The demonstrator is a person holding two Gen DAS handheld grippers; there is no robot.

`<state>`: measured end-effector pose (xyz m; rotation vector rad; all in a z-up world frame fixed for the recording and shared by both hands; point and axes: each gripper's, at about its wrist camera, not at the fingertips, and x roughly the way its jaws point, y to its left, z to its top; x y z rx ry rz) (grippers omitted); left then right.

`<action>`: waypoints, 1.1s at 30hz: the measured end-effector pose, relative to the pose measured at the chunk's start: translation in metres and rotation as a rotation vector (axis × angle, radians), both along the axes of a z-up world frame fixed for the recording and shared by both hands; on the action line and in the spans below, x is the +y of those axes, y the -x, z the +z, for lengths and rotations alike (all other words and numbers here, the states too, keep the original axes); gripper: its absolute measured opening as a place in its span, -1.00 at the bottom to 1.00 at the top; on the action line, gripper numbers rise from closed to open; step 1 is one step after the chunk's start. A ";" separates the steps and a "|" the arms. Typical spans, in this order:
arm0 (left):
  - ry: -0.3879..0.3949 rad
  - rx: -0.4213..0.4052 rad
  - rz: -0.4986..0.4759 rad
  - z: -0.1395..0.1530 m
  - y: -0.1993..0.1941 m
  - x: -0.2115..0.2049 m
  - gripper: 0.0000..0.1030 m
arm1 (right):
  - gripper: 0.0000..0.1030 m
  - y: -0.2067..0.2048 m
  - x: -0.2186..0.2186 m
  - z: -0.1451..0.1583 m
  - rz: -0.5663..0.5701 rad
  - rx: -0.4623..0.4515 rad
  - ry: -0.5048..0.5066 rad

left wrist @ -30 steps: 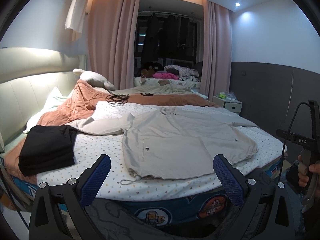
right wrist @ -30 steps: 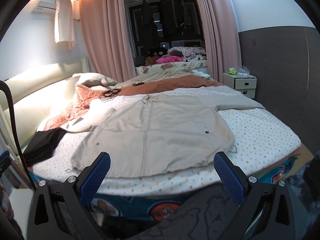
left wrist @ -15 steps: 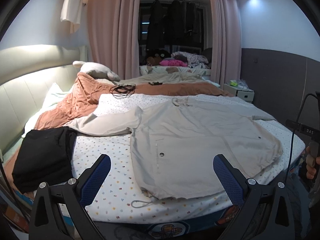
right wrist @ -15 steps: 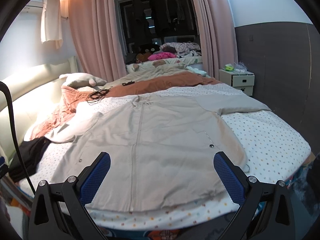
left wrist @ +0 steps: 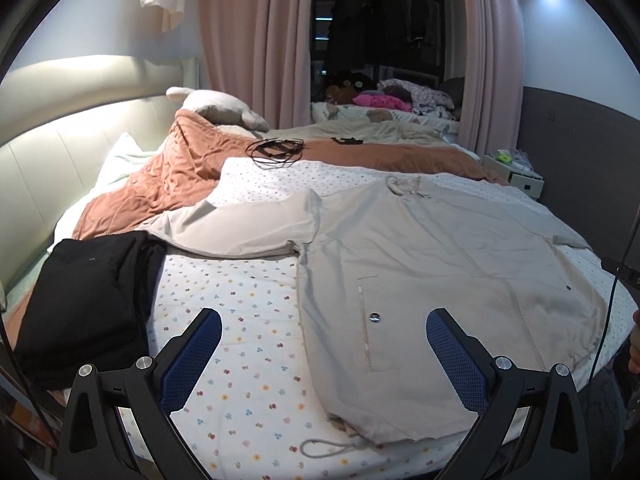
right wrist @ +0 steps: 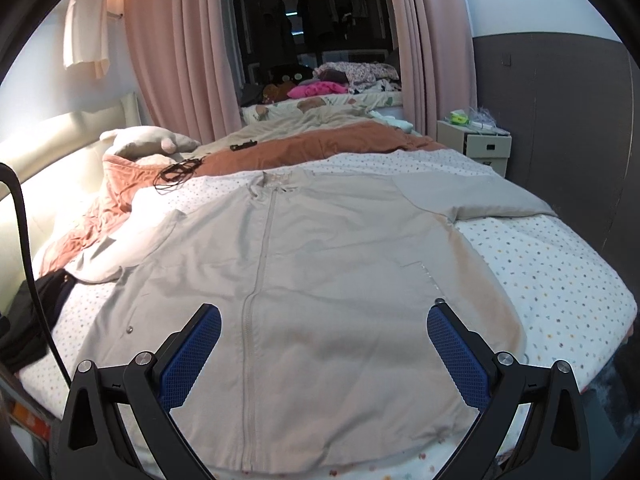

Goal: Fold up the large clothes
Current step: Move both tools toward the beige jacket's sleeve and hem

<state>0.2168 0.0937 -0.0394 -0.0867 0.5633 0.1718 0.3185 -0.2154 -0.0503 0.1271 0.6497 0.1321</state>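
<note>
The beige zip-front jacket (right wrist: 320, 280) lies flat and face up on the bed (right wrist: 560, 276), collar away from me and hem at the near edge, so its long axis, the zipper line, runs straight out ahead of both tools. My right gripper (right wrist: 324, 356) hovers over the lower front of the jacket, jaws spread wide with nothing between them. My left gripper (left wrist: 324, 354) is equally wide open and empty; it sits over the jacket's left hem corner, where the drawstring (left wrist: 320, 448) trails onto the dotted sheet.

I judge the left sleeve (left wrist: 240, 228), spread sideways toward the headboard, to be the nearer reach for the left tool, and the right sleeve (right wrist: 480, 196) for the right one.

A folded black garment (left wrist: 80, 304) sits just beyond the left cuff; the cuff seems to end against it, so pulling that sleeve inward may drag it. The rust-coloured duvet (left wrist: 168, 184) and a coil of black cable (left wrist: 276, 150) lie past the collar, well apart from the hem.
</note>
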 end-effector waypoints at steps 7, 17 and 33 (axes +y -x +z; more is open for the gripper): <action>0.029 0.040 0.055 -0.007 -0.032 0.023 0.99 | 1.00 -0.044 0.018 -0.006 0.029 0.050 -0.022; 0.139 0.065 0.222 -0.015 -0.072 0.084 0.99 | 1.00 -0.131 0.089 -0.007 0.163 0.128 0.076; 0.171 0.169 0.279 -0.032 -0.159 0.144 0.99 | 1.00 -0.204 0.194 -0.017 0.318 0.143 0.064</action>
